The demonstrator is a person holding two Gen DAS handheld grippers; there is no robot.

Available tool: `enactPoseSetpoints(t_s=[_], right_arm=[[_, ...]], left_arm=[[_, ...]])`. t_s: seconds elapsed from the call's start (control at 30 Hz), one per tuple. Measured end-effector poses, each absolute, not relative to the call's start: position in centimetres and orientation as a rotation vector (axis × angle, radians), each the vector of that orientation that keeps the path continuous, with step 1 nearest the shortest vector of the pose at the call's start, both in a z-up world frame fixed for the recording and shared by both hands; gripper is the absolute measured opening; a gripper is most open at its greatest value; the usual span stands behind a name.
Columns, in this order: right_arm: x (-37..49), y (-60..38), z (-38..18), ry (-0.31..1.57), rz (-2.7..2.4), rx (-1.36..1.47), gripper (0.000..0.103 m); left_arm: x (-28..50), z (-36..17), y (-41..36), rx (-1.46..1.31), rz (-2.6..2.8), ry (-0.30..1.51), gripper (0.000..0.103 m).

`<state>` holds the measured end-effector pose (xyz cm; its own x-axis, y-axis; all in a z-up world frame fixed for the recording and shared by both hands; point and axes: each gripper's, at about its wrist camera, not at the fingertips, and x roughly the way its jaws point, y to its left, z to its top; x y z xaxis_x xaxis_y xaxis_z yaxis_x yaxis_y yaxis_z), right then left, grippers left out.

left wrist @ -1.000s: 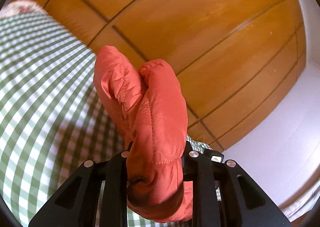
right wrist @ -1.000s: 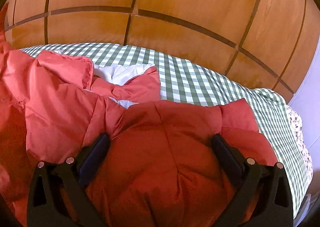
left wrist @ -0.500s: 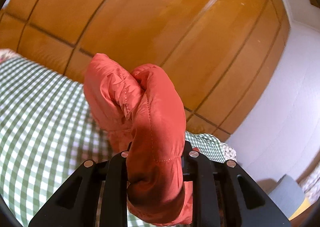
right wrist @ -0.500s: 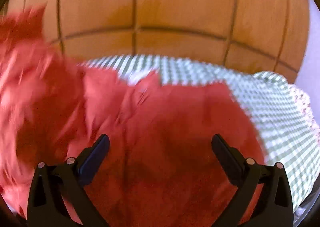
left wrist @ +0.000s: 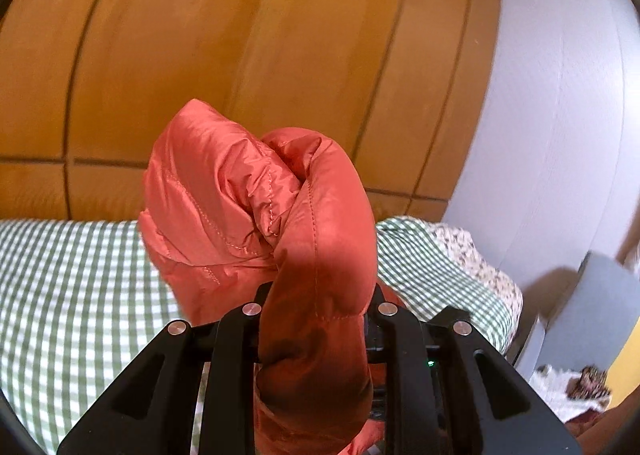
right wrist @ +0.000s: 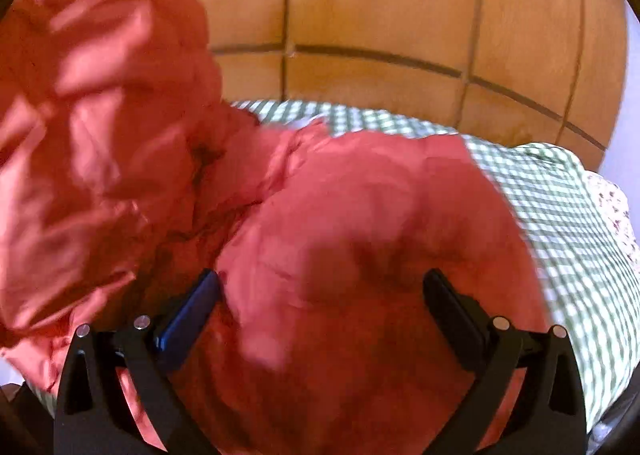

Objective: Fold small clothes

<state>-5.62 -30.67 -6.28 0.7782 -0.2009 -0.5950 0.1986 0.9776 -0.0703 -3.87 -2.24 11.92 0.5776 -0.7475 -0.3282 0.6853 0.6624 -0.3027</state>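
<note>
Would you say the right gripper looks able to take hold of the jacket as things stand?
Probably yes: the right gripper stands open, with the orange puffer jacket bulging between its fingers and nothing else between.

The jacket (right wrist: 360, 235) lies on the bed (right wrist: 560, 223), wood panelling (right wrist: 400, 7) behind, one part raised at left

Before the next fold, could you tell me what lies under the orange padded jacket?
The green-and-white checked bedsheet shows beside the orange padded jacket; whatever lies beneath it is covered.
</note>
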Motion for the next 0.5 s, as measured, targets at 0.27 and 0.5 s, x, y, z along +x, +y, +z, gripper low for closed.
enactPoseSetpoints(t_s=[0.27, 0.5], right_arm=[[-10.0, -38.4, -6.4, 0.687, -0.472, 0.135, 0.101], [-10.9, -41.1, -8.5, 0.713, -0.392, 0.330, 0.101]], left_arm=[[-4.2, 11.5, -7.9, -0.065, -0.939, 0.473, 0.021], [-4.5, 9.9, -13.4, 0.017, -1.027, 0.520, 0.021]])
